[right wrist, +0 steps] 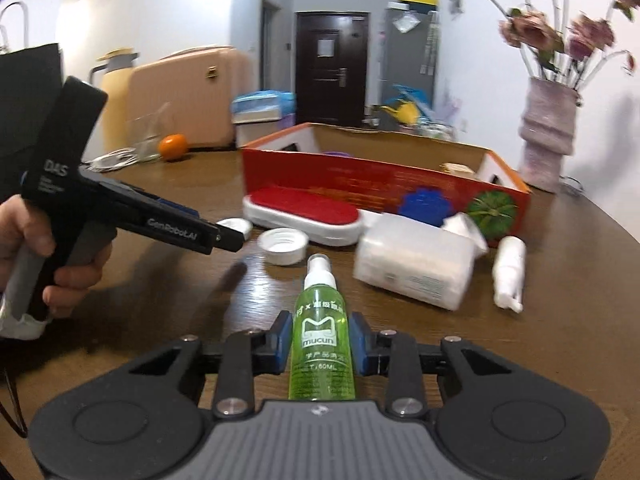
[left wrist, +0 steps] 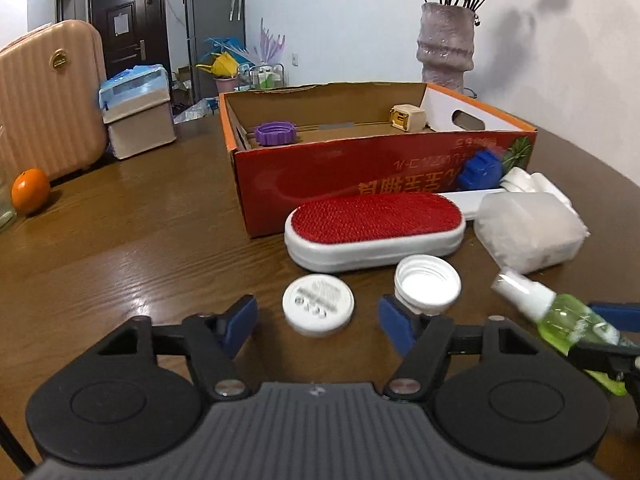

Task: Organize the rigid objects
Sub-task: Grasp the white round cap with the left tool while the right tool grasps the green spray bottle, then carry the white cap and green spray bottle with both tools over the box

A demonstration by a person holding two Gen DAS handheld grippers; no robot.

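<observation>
The right hand-held gripper (right wrist: 322, 346) is clenched on a green spray bottle (right wrist: 322, 344), its blue pads (right wrist: 283, 340) pressing both sides of the label; the bottle's white nozzle points away toward the middle of the counter (right wrist: 168, 280). The left hand-held gripper (left wrist: 318, 326) stands released, nothing between its pads (left wrist: 240, 326), with a flat white cap (left wrist: 318, 306) lying on the counter just ahead of the gap. A person's hand (right wrist: 44, 256) grips its black handle.

Just beside that cap sits an upturned white threaded lid (left wrist: 427, 282). Behind both lies a white lint brush (left wrist: 376, 230) with a red face, resting close against the front wall of a red cardboard box (left wrist: 360, 168). Inside the box are a purple ring-shaped lid (left wrist: 275, 133) and a small beige cube (left wrist: 407, 118). A frosted plastic box (right wrist: 416, 266) lies near the brush, with a blue ridged cap (right wrist: 426, 204) behind it against the red box, and a white spray bottle (right wrist: 509, 272) lying toward the counter's right edge.

An orange (left wrist: 30, 191) rests near the far left edge, and a vase of dried flowers (left wrist: 446, 44) stands behind the box.
</observation>
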